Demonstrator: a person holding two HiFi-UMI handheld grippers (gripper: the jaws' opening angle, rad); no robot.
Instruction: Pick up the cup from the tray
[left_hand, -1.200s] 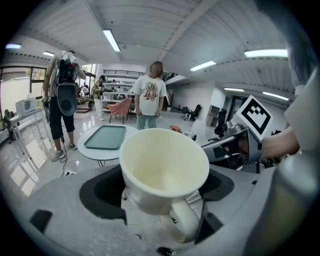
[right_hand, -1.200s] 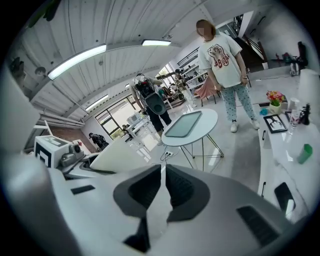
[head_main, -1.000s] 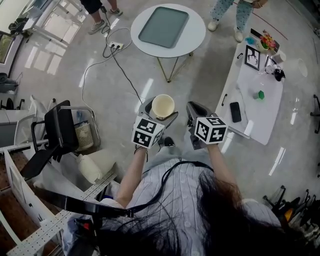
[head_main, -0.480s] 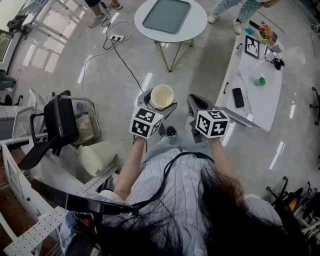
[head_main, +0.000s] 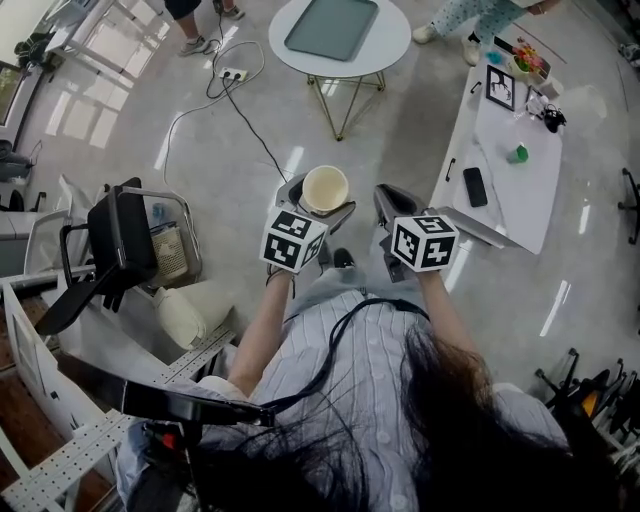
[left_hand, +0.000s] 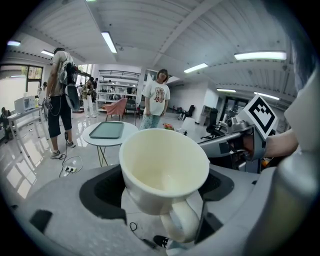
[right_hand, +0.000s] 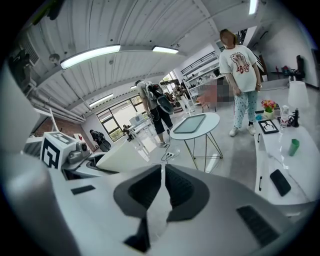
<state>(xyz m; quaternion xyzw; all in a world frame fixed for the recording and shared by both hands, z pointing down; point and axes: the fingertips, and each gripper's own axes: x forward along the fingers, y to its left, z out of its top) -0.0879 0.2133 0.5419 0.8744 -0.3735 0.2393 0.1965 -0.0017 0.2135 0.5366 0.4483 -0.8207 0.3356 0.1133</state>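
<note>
So the left gripper (left_hand: 161, 189) has its jaws clamped on the cream cup (head_main: 325, 187). The cup is mouth up and a bit tilted, with the handle pointing back toward the person. It's up in the air over the floor, well away from the green tray (head_main: 332, 27) on the round white table (head_main: 396, 45). The right gripper (right_hand: 163, 186) sits just beside it, jaws pressed together with nothing in them.
</note>
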